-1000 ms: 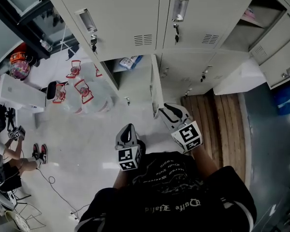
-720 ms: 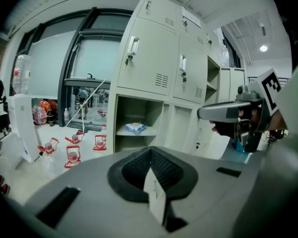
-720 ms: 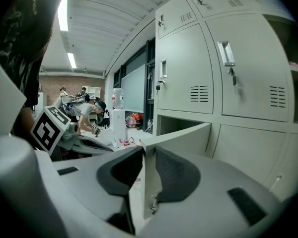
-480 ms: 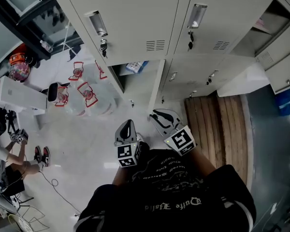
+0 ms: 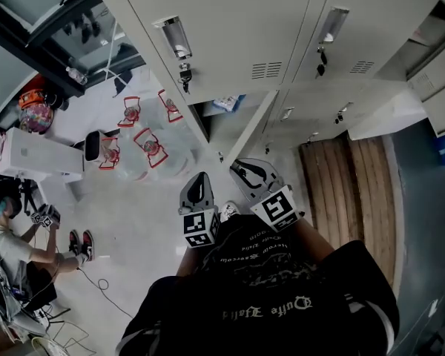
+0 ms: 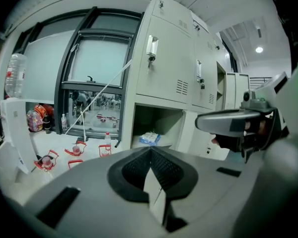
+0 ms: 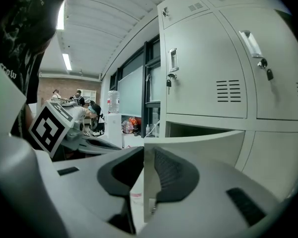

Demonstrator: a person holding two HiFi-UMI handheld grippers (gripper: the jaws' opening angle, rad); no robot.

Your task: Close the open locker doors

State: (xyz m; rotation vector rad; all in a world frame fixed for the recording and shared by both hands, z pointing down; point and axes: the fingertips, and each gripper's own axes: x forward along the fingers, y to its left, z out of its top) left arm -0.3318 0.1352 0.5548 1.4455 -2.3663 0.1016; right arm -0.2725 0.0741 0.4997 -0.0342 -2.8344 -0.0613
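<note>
- The right claw (image 5: pixel 248 173) has slid in from the right of the pale grey steel locker door (image 5: pixel 256 128) to its free lower corner. A second ago its jaws stood wider. Now they are closing, with the door's edge between them. A sliver of floor shows beside one pad, so I judge the door is not yet clamped.
- The left claw (image 5: pixel 199 184) sits just beside it, much where it was. Its tips are drawn together on nothing, and it is clear of the door.
- The door still stands swung out from the lower row, seen nearly edge-on. Its slant in the head view has changed, but the head has turned too, so I cannot tell whether the door itself has moved.
- Behind it the dark lower compartment (image 6: pixel 159 125) is open, with a blue-and-white packet (image 6: pixel 150 138) inside.
- For the task, the approach looks finished and taking hold is under way. The swing shut has not begun.
- Farthest off, an upper compartment at the row's right end (image 5: pixel 441 28) also looks open and would need closing later.
</note>
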